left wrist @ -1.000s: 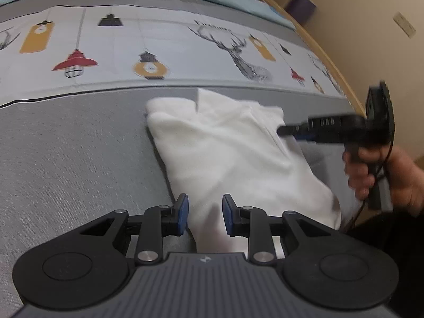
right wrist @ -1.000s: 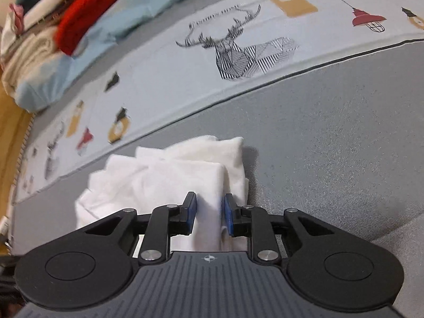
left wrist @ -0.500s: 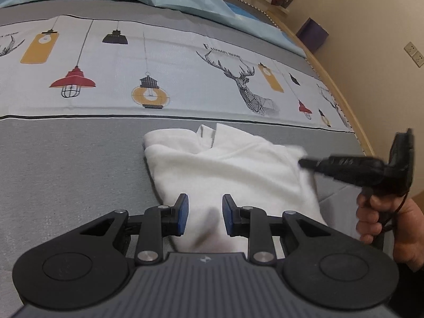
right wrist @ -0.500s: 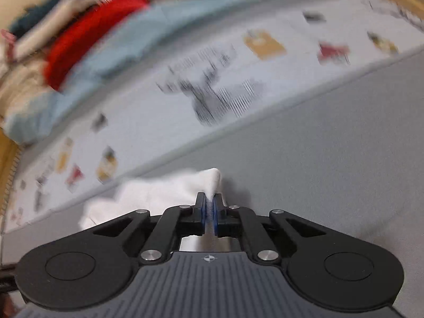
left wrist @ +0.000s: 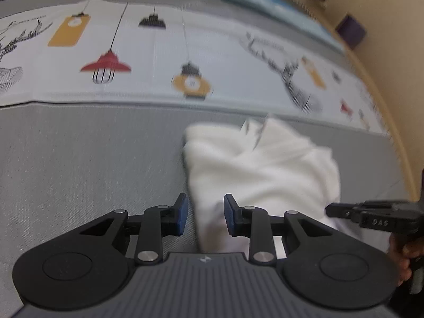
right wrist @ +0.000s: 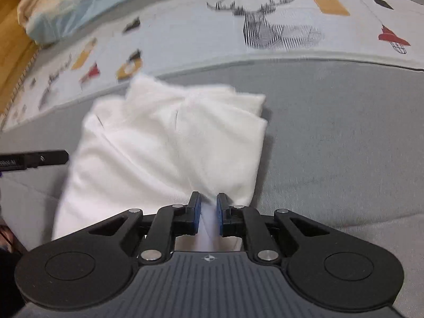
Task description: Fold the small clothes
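A white garment, folded into a thick bundle, lies on the grey bedspread. It also shows in the right wrist view. My left gripper is open, its jaws either side of the garment's near left edge. My right gripper has its jaws slightly apart with a ridge of the white cloth between them; it shows in the left wrist view at the garment's right side. The left gripper's finger appears at the left edge of the right wrist view.
A pale printed band with lamps and a deer head runs across the bed behind the garment. A light blue blanket and a pile of clothes lie farther back. The wooden bed edge and wall are on the right.
My right gripper, pinched tight half a second ago, now has its jaws slightly apart and sits lower at the garment's near edge. The left gripper has shifted slightly; it stays open.
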### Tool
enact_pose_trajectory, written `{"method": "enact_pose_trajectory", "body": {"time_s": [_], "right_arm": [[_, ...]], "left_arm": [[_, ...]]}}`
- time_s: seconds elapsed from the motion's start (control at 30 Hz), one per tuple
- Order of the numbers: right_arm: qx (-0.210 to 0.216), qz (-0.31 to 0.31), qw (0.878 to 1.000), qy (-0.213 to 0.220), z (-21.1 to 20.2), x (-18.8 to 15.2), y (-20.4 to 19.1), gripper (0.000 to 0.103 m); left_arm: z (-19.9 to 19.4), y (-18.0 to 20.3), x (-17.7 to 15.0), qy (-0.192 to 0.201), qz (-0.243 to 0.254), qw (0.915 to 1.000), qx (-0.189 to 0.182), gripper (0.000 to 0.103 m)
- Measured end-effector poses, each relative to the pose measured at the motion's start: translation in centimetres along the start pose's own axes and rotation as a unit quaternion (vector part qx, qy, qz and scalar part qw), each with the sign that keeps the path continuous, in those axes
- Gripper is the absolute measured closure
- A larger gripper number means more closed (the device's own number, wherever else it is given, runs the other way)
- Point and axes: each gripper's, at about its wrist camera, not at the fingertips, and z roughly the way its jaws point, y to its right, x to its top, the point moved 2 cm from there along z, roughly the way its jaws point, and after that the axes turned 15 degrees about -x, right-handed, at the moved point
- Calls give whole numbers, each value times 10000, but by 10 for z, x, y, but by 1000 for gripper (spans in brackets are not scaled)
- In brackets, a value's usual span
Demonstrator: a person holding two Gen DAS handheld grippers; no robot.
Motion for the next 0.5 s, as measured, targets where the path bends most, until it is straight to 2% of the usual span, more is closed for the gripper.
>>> {"method": "enact_pose_trajectory", "body": {"time_s": [0.17, 0.3, 0.4, 0.5], "right_arm": [[-220, -213, 9995, 101, -1, 0, -4, 92], [-203, -112, 9997, 82, -1, 3, -3, 92], [-228, -136, 9996, 78, 0, 2, -4, 92], [-224, -198, 9995, 95, 0, 2, -5, 92]], "left_arm": [[-2, 11, 11, 328, 76, 9992, -222, 71], [6, 17, 21, 486, 85, 9979, -410, 71], [17, 19, 28, 473, 100, 9973, -559, 71], [36, 19, 32, 289, 95, 9980, -557, 71]]}}
